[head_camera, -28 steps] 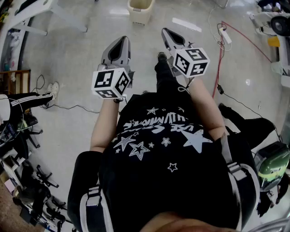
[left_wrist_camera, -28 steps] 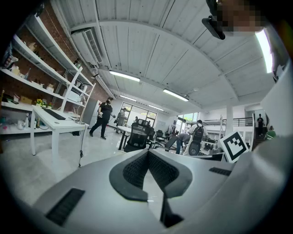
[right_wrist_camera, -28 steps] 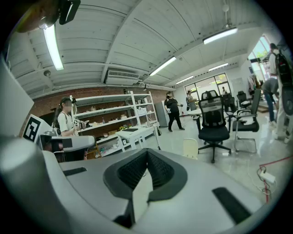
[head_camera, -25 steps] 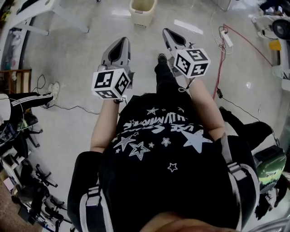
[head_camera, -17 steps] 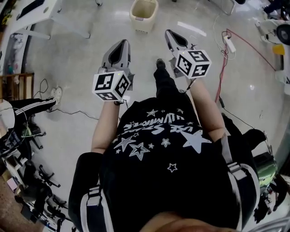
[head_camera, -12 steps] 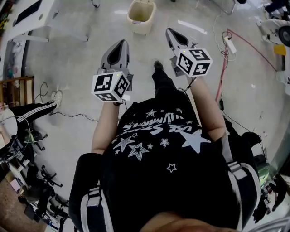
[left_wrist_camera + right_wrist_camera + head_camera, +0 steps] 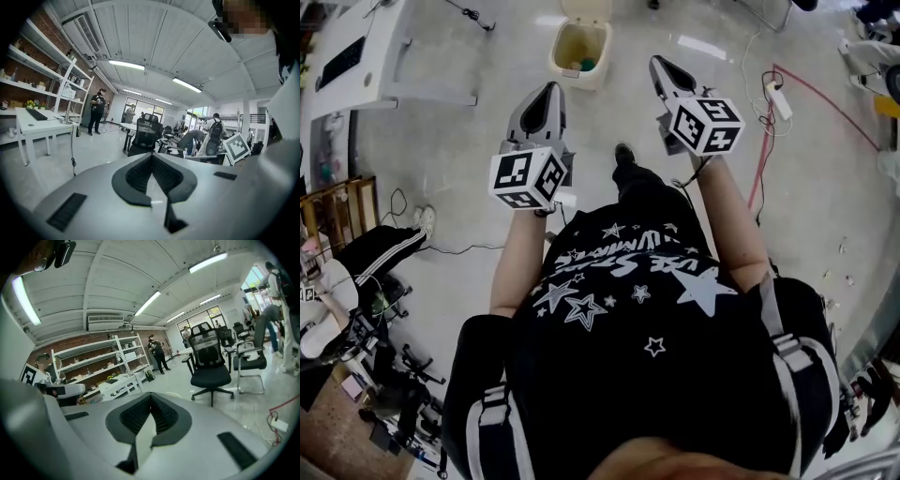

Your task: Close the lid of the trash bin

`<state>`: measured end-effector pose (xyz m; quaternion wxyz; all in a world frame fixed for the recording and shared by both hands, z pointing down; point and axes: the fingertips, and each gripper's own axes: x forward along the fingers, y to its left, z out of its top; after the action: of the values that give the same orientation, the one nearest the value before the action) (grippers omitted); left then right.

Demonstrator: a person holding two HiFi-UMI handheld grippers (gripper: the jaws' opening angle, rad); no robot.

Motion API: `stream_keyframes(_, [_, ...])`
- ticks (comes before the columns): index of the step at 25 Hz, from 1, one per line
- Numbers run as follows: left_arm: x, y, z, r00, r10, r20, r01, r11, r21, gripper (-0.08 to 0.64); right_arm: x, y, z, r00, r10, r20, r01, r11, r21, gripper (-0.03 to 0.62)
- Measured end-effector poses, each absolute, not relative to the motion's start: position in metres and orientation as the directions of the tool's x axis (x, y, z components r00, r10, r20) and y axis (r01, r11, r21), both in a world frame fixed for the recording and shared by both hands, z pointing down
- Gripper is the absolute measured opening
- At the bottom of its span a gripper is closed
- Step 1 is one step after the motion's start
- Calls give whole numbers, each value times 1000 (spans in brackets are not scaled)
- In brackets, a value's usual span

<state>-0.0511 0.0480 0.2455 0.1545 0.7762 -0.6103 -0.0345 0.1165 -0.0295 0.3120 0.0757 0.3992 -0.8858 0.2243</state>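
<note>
The trash bin [image 7: 579,54] is seen standing open on the floor [image 7: 459,141], its lid [image 7: 586,8] raised at the far side and something greenish lying inside. It is placed ahead of both tools and well apart from them, a little beyond the tip of the left tool [image 7: 549,92] and ahead-left of the right tool [image 7: 660,66]. Both tools are held out at waist height. In each gripper view the jaws are brought together at their tips and nothing is held between them; only the room is shown there, never the bin.

The task is judged not yet begun: the lid has not been touched. Several faults may be expected. The bin looks light and stands free, so it could be slid or tipped if the lid is pushed from the near side rather than pressed down from above. Since the bin is absent from both gripper views, the reach could be misjudged. The red cable [image 7: 766,141], right of the right tool, could be stepped on.
</note>
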Motion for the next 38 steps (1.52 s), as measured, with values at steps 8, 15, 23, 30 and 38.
stream_keyframes(8, [-68, -2, 237, 222, -960, 171, -951, -174, 256, 11, 123, -80, 311, -662, -678, 320, -746, 554, -369, 7])
stream_keyframes(15, [-69, -48, 251, 229, -953, 201, -953, -177, 246, 11, 132, -123, 332, -647, -681, 343, -757, 519, -397, 8])
stream_keyframes(23, [-89, -81, 261, 281, -939, 197, -940, -229, 252, 11, 86, -144, 327, -652, -665, 365, -758, 556, -342, 8])
stream_keyframes(30, [-116, -157, 265, 356, -914, 196, -918, -303, 254, 11, 42, -212, 326, -618, -690, 378, -786, 520, -334, 8])
stream_keyframes(38, [-139, -229, 269, 443, -872, 208, -885, -388, 256, 11, 6, -267, 330, -572, -716, 400, -819, 470, -331, 6])
